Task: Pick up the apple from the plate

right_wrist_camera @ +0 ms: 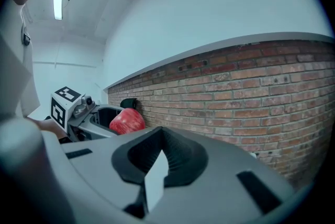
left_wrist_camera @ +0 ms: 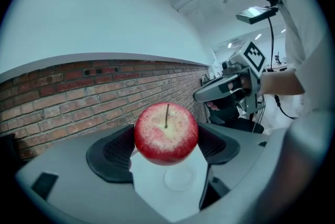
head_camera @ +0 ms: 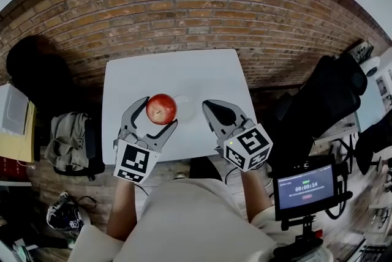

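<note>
White table (head_camera: pixel 184 65) | 1 apple (head_camera: pixel 161 108) clamped in left hand-held gripper (head_camera: pixel 160 112) (above 1 plate (head_camera: pixel 185 106)) | right hand-held gripper (head_camera: pixel 207 105) closed, empty

Even, soft indoor light; strong fisheye warp, dark corners.

There are two tools, the left hand-held gripper (head_camera: pixel 158 114) and the right hand-held gripper (head_camera: pixel 209 109). One apple (head_camera: pixel 161 108) sits between the left one's jaws. One plate (head_camera: pixel 185 106) lies between both. One counter (head_camera: pixel 184 68) lies beneath them, and one screen (head_camera: pixel 305 186) stands right of the right one.
</note>
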A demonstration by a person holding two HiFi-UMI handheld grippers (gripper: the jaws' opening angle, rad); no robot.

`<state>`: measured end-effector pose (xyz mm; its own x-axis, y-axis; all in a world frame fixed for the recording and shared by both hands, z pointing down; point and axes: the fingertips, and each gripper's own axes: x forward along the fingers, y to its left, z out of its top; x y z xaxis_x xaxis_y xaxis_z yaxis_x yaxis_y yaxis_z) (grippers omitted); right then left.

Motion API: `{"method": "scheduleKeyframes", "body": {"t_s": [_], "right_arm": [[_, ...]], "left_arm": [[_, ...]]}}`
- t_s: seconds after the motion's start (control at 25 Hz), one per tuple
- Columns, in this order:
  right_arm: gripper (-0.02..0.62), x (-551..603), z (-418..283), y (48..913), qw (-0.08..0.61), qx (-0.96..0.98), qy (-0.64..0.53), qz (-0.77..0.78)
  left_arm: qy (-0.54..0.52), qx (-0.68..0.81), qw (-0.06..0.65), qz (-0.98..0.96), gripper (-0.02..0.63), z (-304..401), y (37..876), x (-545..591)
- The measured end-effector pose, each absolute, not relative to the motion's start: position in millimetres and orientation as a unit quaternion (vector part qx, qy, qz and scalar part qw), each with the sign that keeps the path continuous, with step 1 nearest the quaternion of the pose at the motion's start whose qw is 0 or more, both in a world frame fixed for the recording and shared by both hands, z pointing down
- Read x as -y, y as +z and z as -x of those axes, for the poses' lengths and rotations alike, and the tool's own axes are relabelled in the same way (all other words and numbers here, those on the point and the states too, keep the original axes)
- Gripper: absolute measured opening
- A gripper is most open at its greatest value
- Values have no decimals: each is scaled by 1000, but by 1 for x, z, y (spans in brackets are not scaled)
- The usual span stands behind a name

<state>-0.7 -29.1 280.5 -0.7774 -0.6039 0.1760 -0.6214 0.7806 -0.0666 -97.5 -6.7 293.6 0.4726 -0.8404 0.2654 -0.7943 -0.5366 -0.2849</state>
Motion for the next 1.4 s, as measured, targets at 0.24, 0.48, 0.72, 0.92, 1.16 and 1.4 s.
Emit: {"method": "scheduleKeyframes", "body": {"t_s": [0.24, 0.48, 0.72, 0.92, 1.16, 1.4], "right_arm": [[-1, 28, 3, 278, 80, 941, 51, -325], [-2, 23, 2, 275, 72, 940, 47, -331], [-2, 20, 0, 277, 71, 939, 44, -334], [-2, 16, 1, 277, 73, 939, 45, -334], [-2, 15, 2, 279, 71, 938, 46, -336], [-2, 24, -7, 278, 76, 937, 50, -337]], "left_arm": [[-185, -482, 61, 854, 379, 99, 290, 6], [-181, -482, 60, 855, 379, 99, 293, 3], [-180, -481, 60, 856, 379, 98, 296, 1], [-181, -481, 59, 856, 379, 98, 296, -3], [-180, -480, 59, 857, 379, 99, 298, -5], [-182, -475, 57, 859, 379, 88, 295, 3]]}}
